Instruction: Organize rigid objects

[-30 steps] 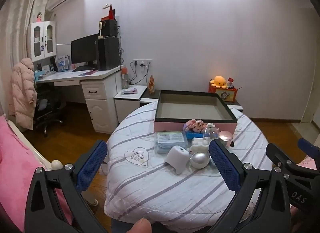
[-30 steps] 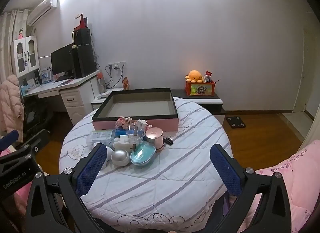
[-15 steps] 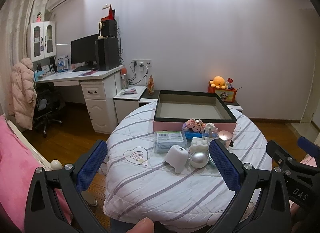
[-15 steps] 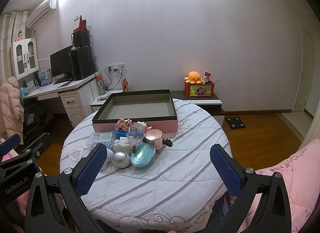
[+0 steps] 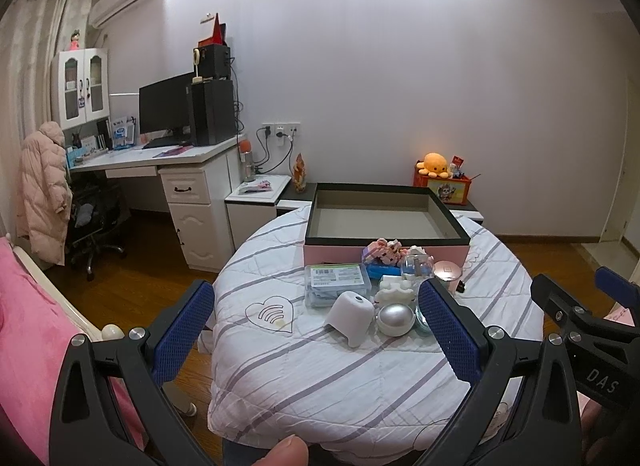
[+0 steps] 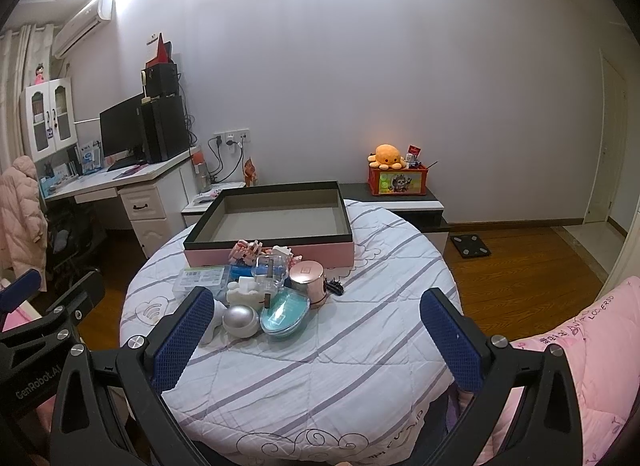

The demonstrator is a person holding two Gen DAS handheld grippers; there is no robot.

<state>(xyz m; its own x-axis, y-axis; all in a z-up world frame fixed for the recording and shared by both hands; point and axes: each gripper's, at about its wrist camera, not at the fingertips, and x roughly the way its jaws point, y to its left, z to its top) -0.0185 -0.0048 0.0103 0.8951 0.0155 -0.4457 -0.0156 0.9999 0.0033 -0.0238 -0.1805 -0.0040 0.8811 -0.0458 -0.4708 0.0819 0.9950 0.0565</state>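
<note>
A round table (image 6: 320, 378) under a white quilted cover with grey stripes carries everything. Along its far edge sits the largest piece, a shallow pink box (image 6: 276, 254) with a black rim, open on top and with nothing visible inside. Just in front of the box's near wall, left of the table's centre, a tight cluster of small rigid objects stands. A clear plastic case (image 5: 337, 282) with a printed label lies at the cluster's left side, and a white domed device (image 5: 351, 314) sits nearer the table's near edge, just in front of that case. A teal oval case (image 6: 285, 314) lies at the cluster's near right, touching a rose-gold cylindrical jar (image 6: 307, 281) behind it. A silver dome (image 6: 240, 320) rests to the left of the teal case, with a white block piece (image 6: 245, 293) behind it. A clear bottle (image 6: 271, 270) stands in the middle, and a pink brick figure (image 6: 245, 250) sits against the box wall. A small black item (image 6: 334, 286) lies right of the jar. The left gripper (image 5: 316, 330) hangs above the table's near-left edge with its blue-padded fingers spread wide and holding nothing. The right gripper (image 6: 318, 336) hangs over the near edge, its fingers likewise wide apart and unloaded.
</note>
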